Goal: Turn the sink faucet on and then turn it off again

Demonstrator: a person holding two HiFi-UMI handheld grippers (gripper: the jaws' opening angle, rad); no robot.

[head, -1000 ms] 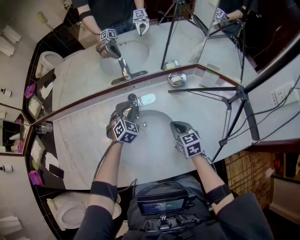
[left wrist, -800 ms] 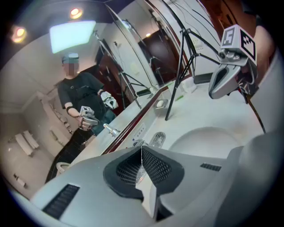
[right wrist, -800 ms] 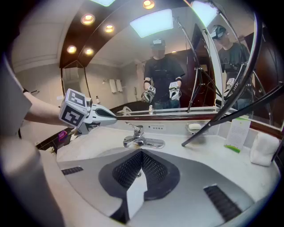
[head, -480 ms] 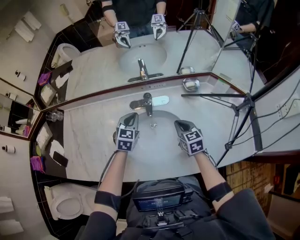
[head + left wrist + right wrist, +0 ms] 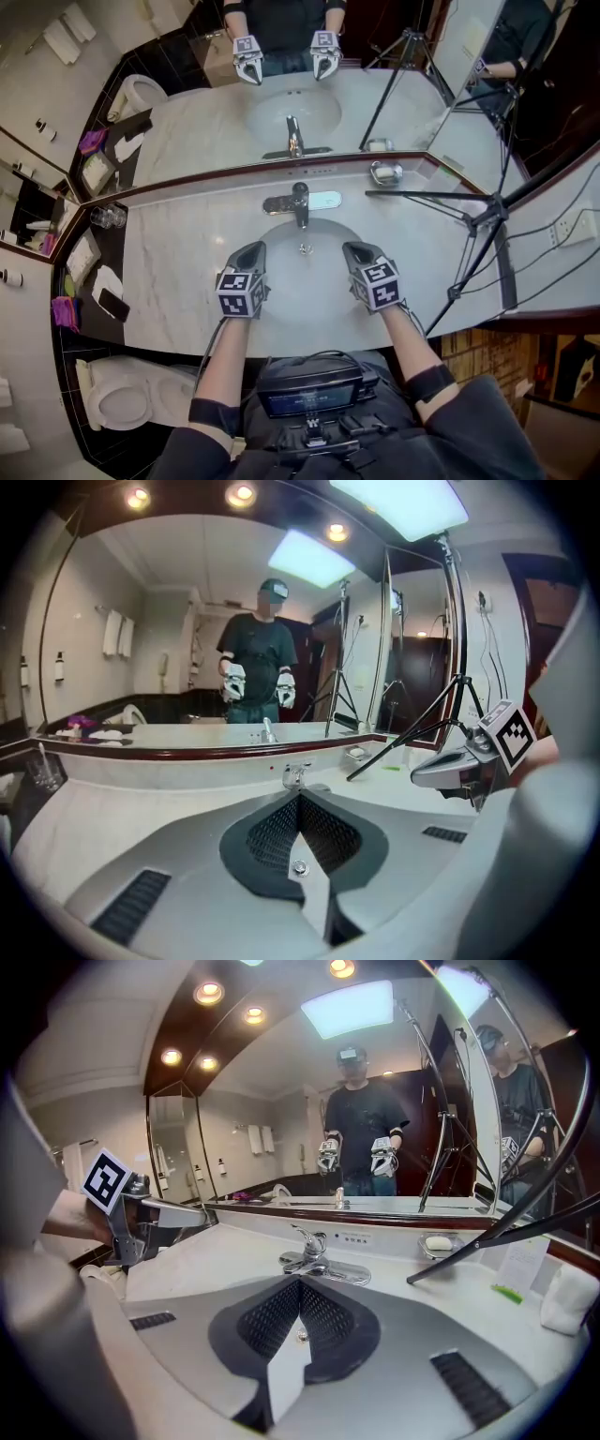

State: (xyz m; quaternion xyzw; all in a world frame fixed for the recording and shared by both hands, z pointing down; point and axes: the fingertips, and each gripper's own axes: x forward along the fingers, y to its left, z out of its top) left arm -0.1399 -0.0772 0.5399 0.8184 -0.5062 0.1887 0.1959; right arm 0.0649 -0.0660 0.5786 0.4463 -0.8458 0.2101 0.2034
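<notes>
- Mirror (image 5: 206, 122): spans the far wall and reflects the person, both grippers and the faucet.
- Counter (image 5: 178, 253): pale marble, runs left to right beneath the mirror.
- Tripod (image 5: 478, 220): dark, its legs spread over the counter's right end.
- Basin (image 5: 305, 286): oval, set in the counter's middle.
- Left gripper (image 5: 255, 248): over the basin's near-left rim, jaws together with nothing between them, apart from the faucet.
- Right gripper (image 5: 354, 250): over the near-right rim, jaws together and empty, level with the left gripper.
- Faucet (image 5: 300, 202): chrome, centred at the basin's far edge, beyond both grippers.
- Soap dish (image 5: 385, 172): right of the faucet, against the mirror, holds a white bar.
- Glass (image 5: 108, 217): at the counter's far-left end.
</notes>
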